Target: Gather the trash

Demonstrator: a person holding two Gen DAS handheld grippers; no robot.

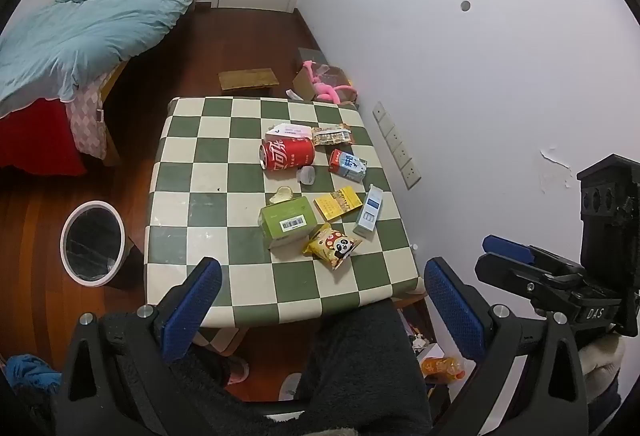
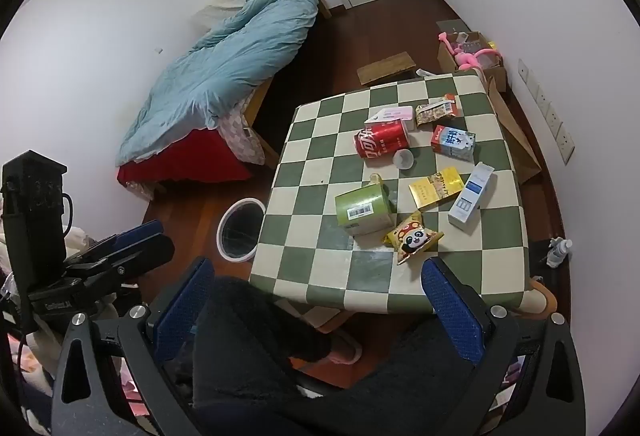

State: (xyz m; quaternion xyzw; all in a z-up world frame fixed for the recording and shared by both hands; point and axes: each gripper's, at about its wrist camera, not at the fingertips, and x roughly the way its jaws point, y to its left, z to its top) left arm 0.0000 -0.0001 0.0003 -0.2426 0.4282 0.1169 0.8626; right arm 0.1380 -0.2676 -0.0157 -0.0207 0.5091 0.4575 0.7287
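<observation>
Several bits of trash lie on the checkered table (image 1: 192, 155): a red Coca-Cola can (image 1: 287, 154) on its side, a green barcoded box (image 1: 286, 222), a panda snack bag (image 1: 334, 244). Both claws, left (image 1: 320, 304) and right (image 2: 320, 306), gape wide and empty short of the table, "DAS" lettered on the right one's body

**Surfaces and Finishes**

The counter (image 1: 192, 171) wears a smooth, slightly glossy checked covering. The red can (image 1: 287, 154) is shiny metal. The panda snack bag (image 1: 334, 244) and the yellow packet (image 1: 338, 203) look like glossy foil; the green box (image 1: 285, 222) and the blue-and-white box (image 1: 370, 211) are matt card. The floor (image 1: 240, 47) is polished dark wood. The quilt (image 1: 100, 27) is soft, rumpled cloth. Finger pads (image 1: 192, 310) show textured blue rubber.
</observation>
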